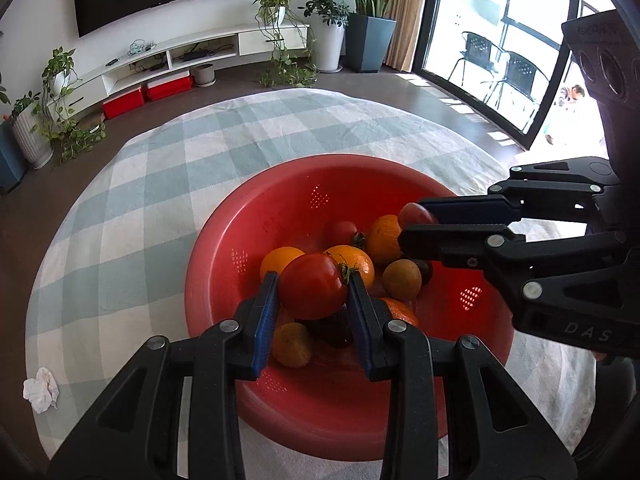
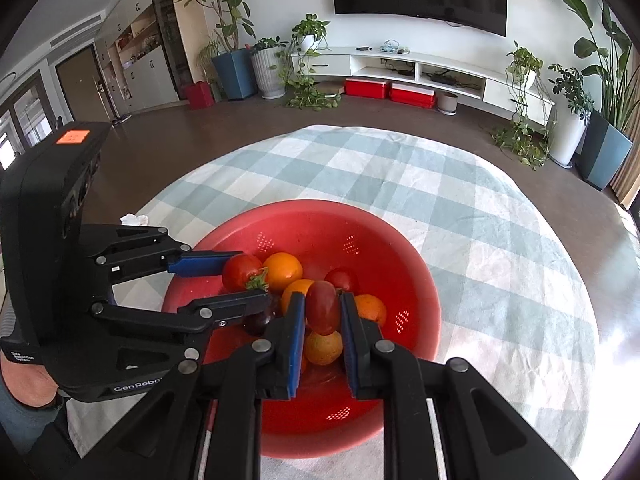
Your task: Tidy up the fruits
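The red colander (image 1: pixel 224 248) sits on the checked tablecloth (image 1: pixel 160 184) and makes the handiest landmark: nearly everything that matters is in it or just over it. It is a wide plastic bowl with patches of drain holes, light by the look of it, and likely to skid on the cloth if nudged at the rim. Down in its well lie several oranges (image 1: pixel 386 240), firm and thick-skinned, which I would expect to take a squeeze across the middle without harm, and some brownish round fruits (image 1: pixel 401 280), smaller and probably hard; a dark plum-like one beneath is mostly hidden. Over the colander's near side the left gripper (image 1: pixel 313 292) pinches a large tomato (image 1: pixel 312 286) between its blue pads, gripped across its widest part with the green stalk turned toward the right-hand pad. That fruit looks smooth, fairly heavy for its size and easily bruised, so a hold across the belly with gentle pressure seems right to me. Over the colander's middle the right gripper (image 2: pixel 321 312) is clamped on a small oval tomato (image 2: pixel 322 307), standing lengthwise between the pads; it is light, glossy and liable to squirt out if pressed off-centre. Left of the colander, well apart on the cloth, lies a crumpled white tissue (image 1: pixel 40 390).
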Available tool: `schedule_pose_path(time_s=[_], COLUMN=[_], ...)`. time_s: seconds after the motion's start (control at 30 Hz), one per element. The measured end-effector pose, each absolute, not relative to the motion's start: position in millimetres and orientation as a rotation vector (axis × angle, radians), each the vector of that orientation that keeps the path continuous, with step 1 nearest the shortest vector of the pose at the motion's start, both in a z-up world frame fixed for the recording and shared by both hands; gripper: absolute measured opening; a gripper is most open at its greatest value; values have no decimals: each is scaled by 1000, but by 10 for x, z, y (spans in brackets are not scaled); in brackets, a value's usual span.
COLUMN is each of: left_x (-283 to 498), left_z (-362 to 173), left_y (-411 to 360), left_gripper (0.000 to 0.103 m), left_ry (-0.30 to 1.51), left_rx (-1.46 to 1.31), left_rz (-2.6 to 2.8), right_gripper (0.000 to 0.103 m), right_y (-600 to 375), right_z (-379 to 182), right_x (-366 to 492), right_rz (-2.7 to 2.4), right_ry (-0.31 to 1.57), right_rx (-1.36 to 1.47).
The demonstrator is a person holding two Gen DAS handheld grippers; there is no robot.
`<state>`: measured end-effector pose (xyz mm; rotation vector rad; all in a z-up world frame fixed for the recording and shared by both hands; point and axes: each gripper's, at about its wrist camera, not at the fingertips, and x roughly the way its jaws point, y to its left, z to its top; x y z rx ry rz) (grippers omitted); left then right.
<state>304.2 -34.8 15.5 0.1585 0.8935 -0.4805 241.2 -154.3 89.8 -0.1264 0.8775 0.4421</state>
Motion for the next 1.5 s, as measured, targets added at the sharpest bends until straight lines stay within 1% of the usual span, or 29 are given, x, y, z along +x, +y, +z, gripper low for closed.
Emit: schedule_pose_path(time_s=[0.23,0.47,0.63,0.67,0.77,0.83,1.1,1.13,1.17,1.2,1.23,1.27,1.3,1.33,1.5], left_x=[3088,3108,3096,3095,3074,3051,2934,2907,2874,2846,2817,2786,2747,2711,2485], left_z=[114,92,103,106,129,149,294,320,349,377,407,439,476,512,726], left_y=[-357,-340,-325,-318,-314,-321,-248,-241,-230,-217,-203,-190,-182,-174,-161], left_gripper=[31,32,44,50,58,67,74,75,75,79,88,93,100,103,103], left_ry=[887,891,872,867,858,848,820,813,805,797,785,768,748,729,621], left_rx=[158,155,163,163,154,164,143,148,150,149,149,150,154,159,191], left_rz=[-475,-465,-450,-447,-457,-450,-429,-424,-417,-411,-405,-399,-393,-390,-387], right_gripper=[19,20,20,20,20,20,21,23,32,41,44,49,52,53,64], right_y=[-1425,-1376,-1370,-1372,-1398,-1417,-1406,-1402,-1411,-1431,-1455,-1475,-1489,-1502,-1576], right_z=[720,658,641,642,662,682,787,804,823,846,870,892,910,932,1084], right_x=[2518,2526,2522,2522,2509,2495,2424,2414,2405,2387,2367,2344,2318,2286,2048], right_rz=[390,344,317,310,295,286,279,274,266,262,259,255,250,243,213], right_ry=[904,906,906,905,906,904,885,880,873,865,857,852,847,841,789], right_rx=[-189,-237,-259,-264,-270,-274,-284,-285,-281,-270,-258,-249,-245,-240,-192])
